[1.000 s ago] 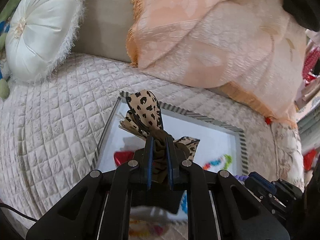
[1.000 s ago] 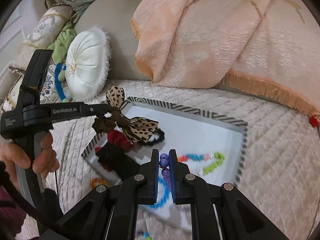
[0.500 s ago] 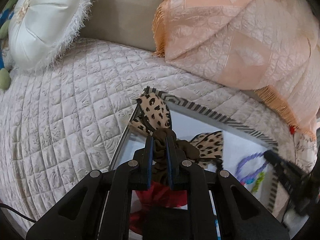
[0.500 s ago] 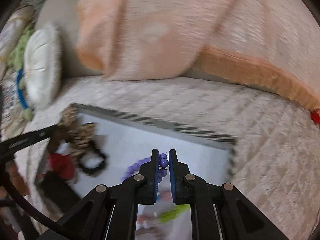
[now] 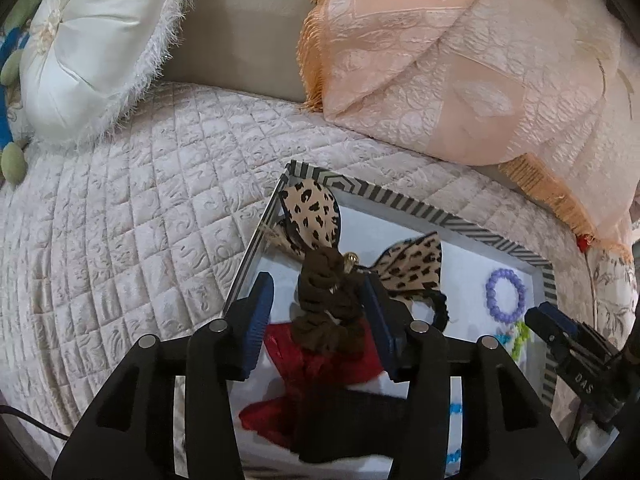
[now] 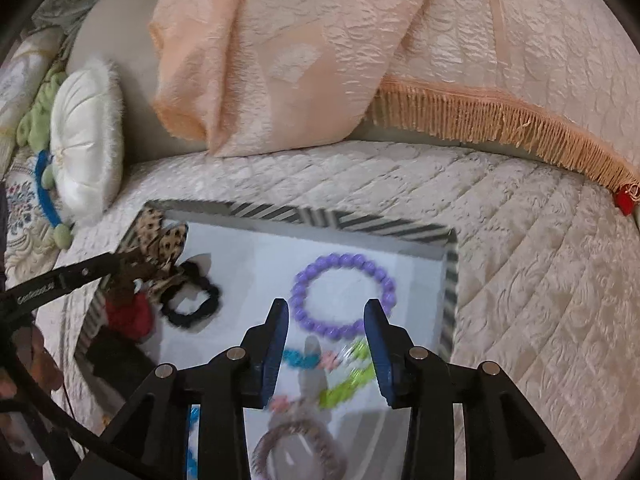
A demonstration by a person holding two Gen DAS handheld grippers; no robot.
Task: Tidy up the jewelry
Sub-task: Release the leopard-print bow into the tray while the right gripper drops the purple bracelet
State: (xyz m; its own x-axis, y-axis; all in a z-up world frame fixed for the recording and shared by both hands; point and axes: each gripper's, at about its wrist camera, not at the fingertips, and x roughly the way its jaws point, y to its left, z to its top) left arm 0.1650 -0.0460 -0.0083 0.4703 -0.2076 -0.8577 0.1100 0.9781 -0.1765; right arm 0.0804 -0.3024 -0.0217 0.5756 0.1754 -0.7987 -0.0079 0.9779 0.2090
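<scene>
A white tray with a striped rim (image 5: 404, 200) (image 6: 320, 216) lies on the quilted sofa seat. My left gripper (image 5: 318, 308) is open around a leopard-print bow hair tie with a brown knot (image 5: 328, 280), which rests in the tray's far left corner over a red piece (image 5: 320, 364); it also shows in the right wrist view (image 6: 160, 248). My right gripper (image 6: 326, 334) is open just above a purple bead bracelet (image 6: 344, 296) lying in the tray's far right part, also seen in the left wrist view (image 5: 506, 296). A black scrunchie (image 6: 192, 304) lies between them.
Blue, pink and green bead strands (image 6: 332, 372) and a brownish coil band (image 6: 298, 452) lie nearer in the tray. A white round cushion (image 5: 88, 52) sits at the back left. A peach fringed throw (image 6: 320, 52) hangs over the sofa back.
Both grippers opened. The left let go of the leopard bow in the tray's left corner. The right let go of the purple bracelet, which now lies flat in the tray.
</scene>
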